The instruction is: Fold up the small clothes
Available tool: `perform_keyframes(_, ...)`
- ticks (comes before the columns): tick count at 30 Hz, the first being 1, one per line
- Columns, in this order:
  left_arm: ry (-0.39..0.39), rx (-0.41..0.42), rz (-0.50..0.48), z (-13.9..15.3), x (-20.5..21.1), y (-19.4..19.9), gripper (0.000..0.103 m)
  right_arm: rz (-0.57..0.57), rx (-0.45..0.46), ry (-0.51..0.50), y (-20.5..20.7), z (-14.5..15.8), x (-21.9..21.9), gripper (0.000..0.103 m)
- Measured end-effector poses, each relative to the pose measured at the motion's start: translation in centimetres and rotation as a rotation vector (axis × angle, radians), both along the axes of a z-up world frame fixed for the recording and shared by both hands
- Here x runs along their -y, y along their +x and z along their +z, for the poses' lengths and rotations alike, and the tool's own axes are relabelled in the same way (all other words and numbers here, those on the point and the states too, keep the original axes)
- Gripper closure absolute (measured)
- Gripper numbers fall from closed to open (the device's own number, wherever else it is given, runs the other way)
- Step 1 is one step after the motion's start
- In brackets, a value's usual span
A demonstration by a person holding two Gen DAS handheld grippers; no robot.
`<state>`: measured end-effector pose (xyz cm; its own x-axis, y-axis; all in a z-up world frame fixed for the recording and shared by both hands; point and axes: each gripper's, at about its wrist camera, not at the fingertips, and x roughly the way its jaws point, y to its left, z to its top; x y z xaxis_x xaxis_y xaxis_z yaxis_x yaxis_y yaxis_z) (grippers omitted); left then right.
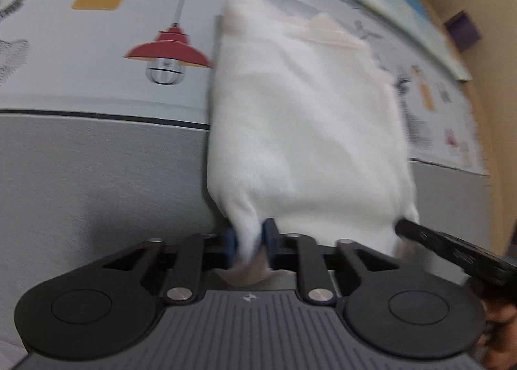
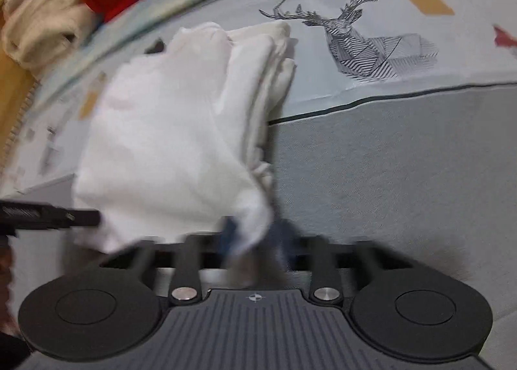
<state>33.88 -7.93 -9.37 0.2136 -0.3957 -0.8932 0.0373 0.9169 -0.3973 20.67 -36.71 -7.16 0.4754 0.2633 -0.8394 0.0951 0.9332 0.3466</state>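
Observation:
A small white garment (image 1: 300, 131) lies partly folded on the printed table cover, running away from me. My left gripper (image 1: 249, 241) is shut on its near left corner, a pinch of cloth between the blue pads. In the right wrist view the same white garment (image 2: 174, 131) shows layered folds along its right side. My right gripper (image 2: 255, 237) is shut on its near right corner, blurred by motion. Each wrist view also catches the other gripper's black finger at the cloth's edge: the right gripper (image 1: 420, 234), the left gripper (image 2: 80, 218).
The table cover (image 1: 97, 160) is grey near me, with printed lamps and a printed deer (image 2: 362, 44) farther out. A pile of cream and red clothes (image 2: 64, 2) sits at the back left in the right wrist view. A wooden table edge (image 1: 484, 111) runs along the right.

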Motion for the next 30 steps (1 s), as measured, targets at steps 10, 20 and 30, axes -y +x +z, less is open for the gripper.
perform_keyframes(10, 0.267, 0.234, -0.174, 3.6, 2.9, -2.3, 0.062, -0.103, 0.088, -0.244, -1.6, 2.8, -0.2, 0.066)
perform_keyframes(20, 0.371, 0.179, -0.337, 1.1, 4.3, -4.0, 0.056, -0.095, -0.009, -0.214, -1.5, -0.1, 0.7, 0.063)
perform_keyframes(30, 0.376, 0.533, -0.161, 12.3, 1.7, -9.3, 0.018, -0.092, 0.200, -0.245, -5.4, 10.4, 1.2, 0.054)
